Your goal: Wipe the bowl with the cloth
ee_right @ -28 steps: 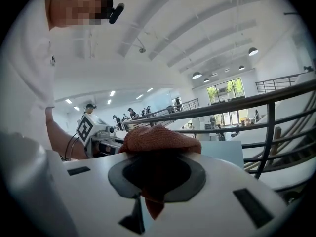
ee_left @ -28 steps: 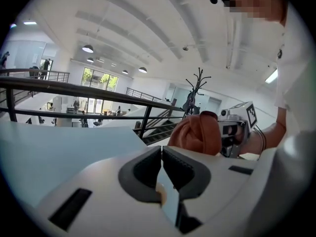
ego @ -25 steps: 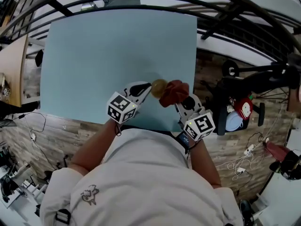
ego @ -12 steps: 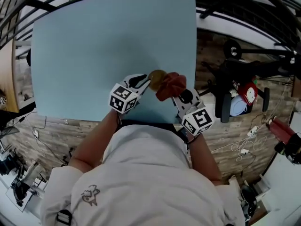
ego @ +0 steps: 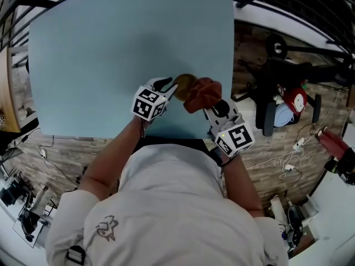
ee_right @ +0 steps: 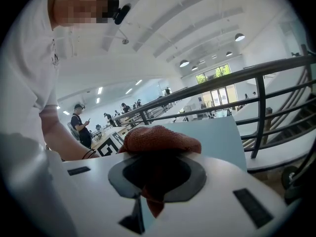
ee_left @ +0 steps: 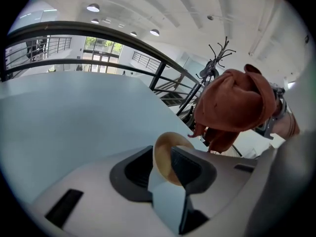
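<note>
The small tan bowl (ego: 184,82) is seen near the front edge of the pale blue table (ego: 111,49), tipped so that its inside faces the left gripper (ego: 169,87). The bowl's rim stands between that gripper's 2 jaws, which are opening at this moment – the pads no longer appear to press on it. Whether the bowl is resting on the table or is lifted off it cannot be told.

The rust-red cloth (ego: 201,94) is pinched firmly in the closed jaws of the right gripper (ego: 211,107) and is bunched just beside the bowl; contact between the 2 is not clearly shown.

The main risk is judged to lie in the release. With the grip let go, a tilted bowl could roll or topple, and the table edge is close. If the cloth is pushed against it now, the bowl would probably be shoved away rather than wiped – nothing is bracing it.
</note>
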A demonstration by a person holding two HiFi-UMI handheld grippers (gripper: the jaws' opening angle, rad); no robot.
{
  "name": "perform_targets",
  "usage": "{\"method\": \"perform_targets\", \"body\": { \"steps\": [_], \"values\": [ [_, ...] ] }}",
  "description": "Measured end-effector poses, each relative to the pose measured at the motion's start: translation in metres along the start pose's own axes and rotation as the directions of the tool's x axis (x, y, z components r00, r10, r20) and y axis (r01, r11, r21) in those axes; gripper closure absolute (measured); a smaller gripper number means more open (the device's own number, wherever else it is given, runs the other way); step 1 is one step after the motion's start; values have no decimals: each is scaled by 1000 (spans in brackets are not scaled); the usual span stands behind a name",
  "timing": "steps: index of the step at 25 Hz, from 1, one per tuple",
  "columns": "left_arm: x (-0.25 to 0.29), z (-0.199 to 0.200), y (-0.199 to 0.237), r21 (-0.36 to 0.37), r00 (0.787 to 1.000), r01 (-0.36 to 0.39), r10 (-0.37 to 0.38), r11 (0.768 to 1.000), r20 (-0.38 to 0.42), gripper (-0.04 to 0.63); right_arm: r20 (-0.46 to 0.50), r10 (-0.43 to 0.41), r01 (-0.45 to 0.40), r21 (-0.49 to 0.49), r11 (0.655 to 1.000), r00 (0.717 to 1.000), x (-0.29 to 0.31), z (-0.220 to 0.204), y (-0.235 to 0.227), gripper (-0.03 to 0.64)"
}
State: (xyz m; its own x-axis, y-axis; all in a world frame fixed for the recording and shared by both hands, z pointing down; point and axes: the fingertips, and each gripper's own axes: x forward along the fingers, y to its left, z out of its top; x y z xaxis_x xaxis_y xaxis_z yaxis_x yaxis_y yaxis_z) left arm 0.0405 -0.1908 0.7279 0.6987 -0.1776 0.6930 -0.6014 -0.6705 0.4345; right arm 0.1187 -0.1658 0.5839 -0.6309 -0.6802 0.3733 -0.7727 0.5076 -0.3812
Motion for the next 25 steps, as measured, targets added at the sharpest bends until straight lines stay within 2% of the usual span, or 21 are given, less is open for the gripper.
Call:
{"method": "perform_targets", "body": {
  "steps": [5, 13, 19, 25],
  "values": [
    [11, -11, 4, -11, 999, -2, 1, 1000, -50, 476, 0, -9, 9, 11, 1000, 1000, 1, -2, -2, 554],
    [23, -16, 12, -21, 996, -18, 16, 1000, -85, 486, -13, -15, 15, 8, 1000, 1000, 0, -3, -3, 554],
    [26, -20, 11, -48, 997, -36, 32, 998, -76, 549, -20, -21, 21, 6, 1000, 1000, -7, -8, -2, 554],
    [27, -18, 7, -54, 996, -59, 55, 997, -69, 571, 1, -48, 48, 3, 999, 999, -11, -4, -3, 554]
  ]
}}
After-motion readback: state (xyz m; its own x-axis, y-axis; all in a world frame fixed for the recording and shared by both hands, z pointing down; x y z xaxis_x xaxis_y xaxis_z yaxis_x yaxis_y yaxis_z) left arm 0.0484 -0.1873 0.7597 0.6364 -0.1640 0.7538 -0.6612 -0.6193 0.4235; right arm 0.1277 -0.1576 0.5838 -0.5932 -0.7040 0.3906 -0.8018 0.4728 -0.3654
